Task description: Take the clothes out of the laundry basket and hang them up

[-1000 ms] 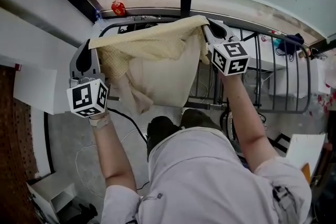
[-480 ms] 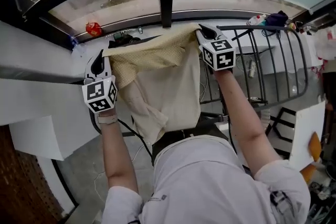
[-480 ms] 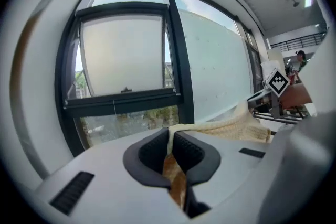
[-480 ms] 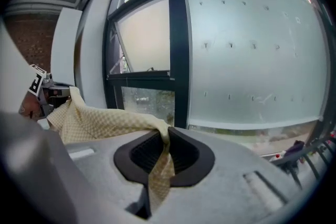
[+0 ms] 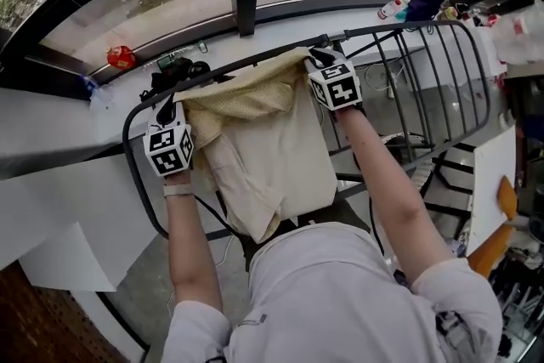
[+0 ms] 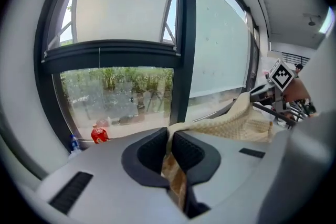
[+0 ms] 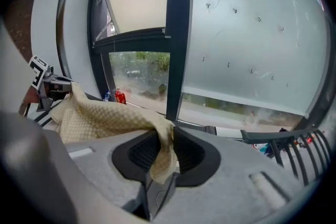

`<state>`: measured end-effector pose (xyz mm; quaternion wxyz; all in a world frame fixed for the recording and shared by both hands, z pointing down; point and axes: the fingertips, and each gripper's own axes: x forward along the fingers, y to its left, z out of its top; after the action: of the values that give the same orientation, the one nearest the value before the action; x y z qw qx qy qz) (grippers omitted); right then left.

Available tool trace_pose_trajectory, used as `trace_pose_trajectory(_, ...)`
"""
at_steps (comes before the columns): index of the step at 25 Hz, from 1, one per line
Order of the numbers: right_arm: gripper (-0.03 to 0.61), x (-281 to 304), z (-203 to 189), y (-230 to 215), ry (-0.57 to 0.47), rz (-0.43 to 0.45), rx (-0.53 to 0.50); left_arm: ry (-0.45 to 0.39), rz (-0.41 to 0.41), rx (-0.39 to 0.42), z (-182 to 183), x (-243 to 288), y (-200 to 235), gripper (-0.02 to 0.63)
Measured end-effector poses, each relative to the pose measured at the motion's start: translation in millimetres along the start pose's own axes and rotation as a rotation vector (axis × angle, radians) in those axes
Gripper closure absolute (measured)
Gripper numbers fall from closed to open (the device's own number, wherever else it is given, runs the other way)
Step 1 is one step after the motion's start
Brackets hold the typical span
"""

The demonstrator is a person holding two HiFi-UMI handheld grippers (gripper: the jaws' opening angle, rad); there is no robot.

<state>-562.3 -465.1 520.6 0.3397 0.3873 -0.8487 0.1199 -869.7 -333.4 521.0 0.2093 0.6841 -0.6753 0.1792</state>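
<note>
room: narrow spot by a large window with a dark frame; white sill below the glass, grey floor underfoot. No table and no laundry basket in view.
drying rack: black metal, with a curved top rail and a row of bars. It stands between the person and the sill.
cloth: pale yellow waffle weave, spread wide. The top edge lies along the rack's top rail and the body hangs down on the person's side. Judged: it is held by its two upper corners so it drapes flat over the rail without bunching.
left gripper: at the cloth's left corner, near the bend of the rail. Fingers are clenched on a fold of the cloth.
right gripper: at the right corner, close to the rail. Fingers have just been easing apart, with the cloth between them and touching both. Judged: the hold is slackening to leave the cloth on the rail.
red bottle: on the sill, well apart from the cloth.
</note>
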Motion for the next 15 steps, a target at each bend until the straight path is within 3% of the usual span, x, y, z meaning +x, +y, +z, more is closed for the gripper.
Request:
trace_pose_trajectory(1,0.516,-3,-5,-2,0.019,0.003,-0.009,0.008,-0.008,-0.002,-4,0,-5,0.607)
trace_pose_trajectory(3,0.421,-10,-14,-4,0.049,0.027,-0.013,0.022,-0.024,-0.002,-12,-1,-15,0.606)
trace_pose_trajectory(4,0.353,-13,-18,-3,0.062,0.046,-0.007,0.032,-0.031,-0.001,-16,-2,-18,0.587)
trace_pose_trajectory(5,0.316,-14,-21,-2,0.073,0.065,0.003,0.044,-0.038,-0.002,-20,-3,-19,0.526)
trace_pose_trajectory(9,0.295,-22,-21,9,0.08,0.079,0.053,0.078,-0.055,-0.031,-32,-9,0,0.457)
trace_pose_trajectory(15,0.295,-65,-19,27,-0.021,0.042,0.126,0.023,-0.136,-0.028,-28,-37,2,0.456)
